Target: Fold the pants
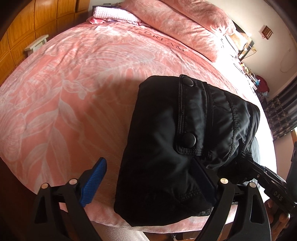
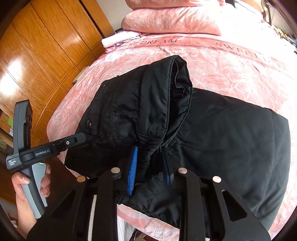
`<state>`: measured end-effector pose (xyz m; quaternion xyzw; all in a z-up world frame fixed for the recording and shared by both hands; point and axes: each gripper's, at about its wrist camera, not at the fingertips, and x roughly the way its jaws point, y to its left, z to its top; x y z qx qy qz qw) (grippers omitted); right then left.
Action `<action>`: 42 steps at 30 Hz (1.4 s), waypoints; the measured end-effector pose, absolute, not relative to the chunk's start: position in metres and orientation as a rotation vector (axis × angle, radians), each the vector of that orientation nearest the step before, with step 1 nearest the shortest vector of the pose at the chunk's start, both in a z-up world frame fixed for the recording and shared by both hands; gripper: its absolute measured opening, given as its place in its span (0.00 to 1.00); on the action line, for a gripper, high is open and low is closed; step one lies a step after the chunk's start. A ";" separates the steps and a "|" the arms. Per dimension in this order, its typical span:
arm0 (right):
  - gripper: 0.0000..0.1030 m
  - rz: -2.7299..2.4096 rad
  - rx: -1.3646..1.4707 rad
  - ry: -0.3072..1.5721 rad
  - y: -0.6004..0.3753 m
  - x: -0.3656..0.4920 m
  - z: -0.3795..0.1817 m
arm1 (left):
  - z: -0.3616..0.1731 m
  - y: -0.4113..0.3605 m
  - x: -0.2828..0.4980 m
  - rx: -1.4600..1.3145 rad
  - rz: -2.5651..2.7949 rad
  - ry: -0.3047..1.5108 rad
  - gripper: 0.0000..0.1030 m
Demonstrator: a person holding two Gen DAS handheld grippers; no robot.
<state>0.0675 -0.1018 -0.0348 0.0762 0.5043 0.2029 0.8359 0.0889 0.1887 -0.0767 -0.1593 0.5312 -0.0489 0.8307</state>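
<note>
Black padded pants (image 1: 178, 140) lie folded on the pink bed near its front edge, a snap-button pocket flap facing up. My left gripper (image 1: 148, 181) is open; its left blue pad (image 1: 94, 181) is over the bedspread and its right pad lies against the pants' near edge. In the right wrist view the pants (image 2: 222, 140) spread right, with the waistband end (image 2: 167, 96) lifted. My right gripper (image 2: 149, 170) is shut on a bunched fold of the pants by the elastic waistband. The left gripper's body (image 2: 48, 148) shows at the left, held by a hand.
The pink leaf-print bedspread (image 1: 78, 77) covers a wide bed. Pink pillows (image 1: 187, 24) and a folded white towel (image 1: 113, 13) lie at the head. A wooden wardrobe (image 2: 37, 61) stands left of the bed. A cluttered bedside area (image 1: 258, 81) is at the far right.
</note>
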 end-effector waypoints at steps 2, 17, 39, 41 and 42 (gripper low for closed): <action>0.19 0.443 0.155 1.041 -0.101 0.065 -0.024 | -0.076 0.194 0.088 -0.362 -0.093 1.125 0.89; 0.16 0.468 0.218 0.876 -0.160 0.040 0.055 | -0.056 0.163 0.086 -0.365 -0.172 1.093 0.89; 0.36 0.133 0.286 1.100 -0.290 0.014 -0.048 | -0.058 0.061 0.099 -0.158 -0.310 1.143 0.90; 0.42 0.126 0.297 1.094 -0.294 0.012 -0.049 | -0.060 0.058 0.099 -0.152 -0.310 1.152 0.90; 0.42 0.131 0.305 1.085 -0.296 0.011 -0.045 | -0.059 0.056 0.100 -0.150 -0.311 1.153 0.90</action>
